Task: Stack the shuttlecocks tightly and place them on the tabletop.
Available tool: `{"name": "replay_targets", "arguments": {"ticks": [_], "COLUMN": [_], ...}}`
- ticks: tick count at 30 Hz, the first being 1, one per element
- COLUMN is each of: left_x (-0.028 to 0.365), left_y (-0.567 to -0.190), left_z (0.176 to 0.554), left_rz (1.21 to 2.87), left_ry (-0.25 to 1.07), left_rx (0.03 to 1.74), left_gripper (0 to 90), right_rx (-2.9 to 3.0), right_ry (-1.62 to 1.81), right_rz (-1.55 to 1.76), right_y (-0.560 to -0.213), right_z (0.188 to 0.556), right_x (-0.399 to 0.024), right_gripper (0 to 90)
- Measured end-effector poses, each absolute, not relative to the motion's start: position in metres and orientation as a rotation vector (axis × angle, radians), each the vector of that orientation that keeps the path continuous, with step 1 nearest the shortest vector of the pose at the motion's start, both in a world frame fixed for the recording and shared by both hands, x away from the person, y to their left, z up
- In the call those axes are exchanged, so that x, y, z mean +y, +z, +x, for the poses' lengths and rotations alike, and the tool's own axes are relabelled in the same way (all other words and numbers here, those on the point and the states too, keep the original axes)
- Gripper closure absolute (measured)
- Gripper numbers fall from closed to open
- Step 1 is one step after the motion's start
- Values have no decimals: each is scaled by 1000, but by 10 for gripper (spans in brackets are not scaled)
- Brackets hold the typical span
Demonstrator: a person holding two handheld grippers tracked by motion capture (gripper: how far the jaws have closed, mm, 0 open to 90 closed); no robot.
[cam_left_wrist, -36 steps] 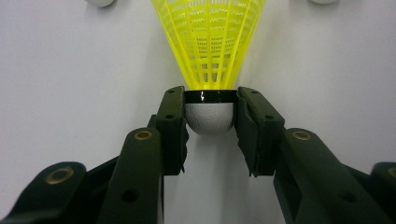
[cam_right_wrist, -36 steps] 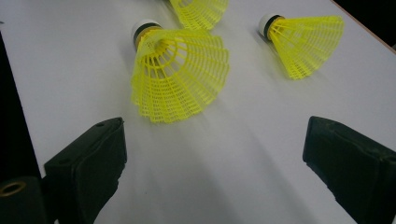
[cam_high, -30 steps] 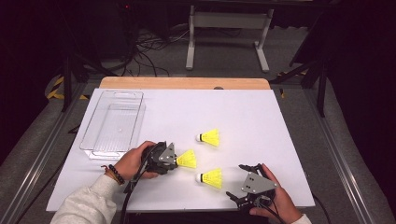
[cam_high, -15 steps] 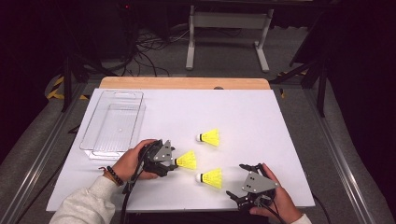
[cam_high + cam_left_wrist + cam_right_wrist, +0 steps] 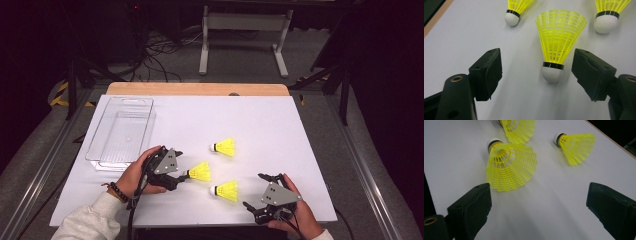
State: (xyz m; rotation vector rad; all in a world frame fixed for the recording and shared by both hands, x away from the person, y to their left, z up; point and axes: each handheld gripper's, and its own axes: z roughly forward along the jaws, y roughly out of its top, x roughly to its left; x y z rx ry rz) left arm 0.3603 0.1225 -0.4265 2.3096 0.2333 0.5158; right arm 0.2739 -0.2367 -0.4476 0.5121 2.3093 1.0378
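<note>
Yellow shuttlecock [image 5: 556,47] lies between the left gripper [image 5: 536,72], whose just-widened jaws don't touch it. Right gripper [image 5: 537,207] gapes, nearest shuttlecock [image 5: 510,166] at eleven o'clock.

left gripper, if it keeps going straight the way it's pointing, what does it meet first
Most likely the white cork tip of the yellow plastic shuttlecock lying just ahead of the open left gripper, a little toward one jaw.
</note>
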Motion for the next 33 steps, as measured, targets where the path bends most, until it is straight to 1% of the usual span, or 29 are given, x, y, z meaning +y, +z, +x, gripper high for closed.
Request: {"name": "replay_targets", "arguments": {"ticks": [10, 16, 23, 29, 33], "left_x": [134, 143, 151, 158, 161], "left_y": [-417, -411, -408, -407, -408], "left_z": [353, 347, 341, 333, 328], "left_rz": [2211, 2137, 2095, 2070, 2061], "left_ry": [536, 561, 594, 597, 596], "left_rx": [251, 264, 283, 286, 284], "left_gripper": [168, 152, 132, 96, 86], "right_rx": [2264, 2244, 2219, 2197, 2188], "right_ry": [1067, 1080, 1096, 1107, 1118], "right_rz": [541, 549, 558, 565, 566], "right_y": [-444, -442, -440, -438, -437], "right_z": [274, 273, 273, 273, 272], "right_x": [-239, -240, -240, -242, -242], "right_gripper": [69, 70, 70, 71, 87]}}
